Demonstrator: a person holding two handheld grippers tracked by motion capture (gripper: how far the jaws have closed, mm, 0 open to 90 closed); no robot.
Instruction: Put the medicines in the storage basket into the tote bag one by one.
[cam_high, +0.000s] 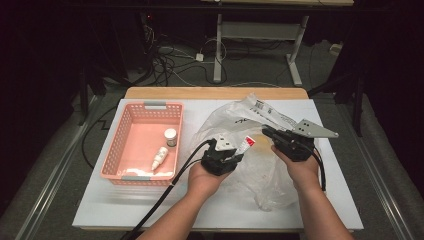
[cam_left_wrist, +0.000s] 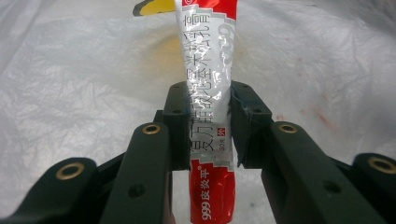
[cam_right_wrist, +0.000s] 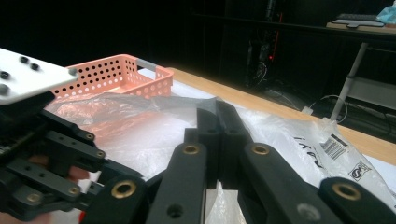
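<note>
The high view looks forward and down from above the person's side, taking in the whole table (cam_high: 100, 210) from a distance. The left gripper view looks at close range along its jaws onto the plastic bag (cam_left_wrist: 70, 84). The right gripper view faces low across the table toward the pink basket (cam_right_wrist: 116, 74). All three views share the bag.
</note>
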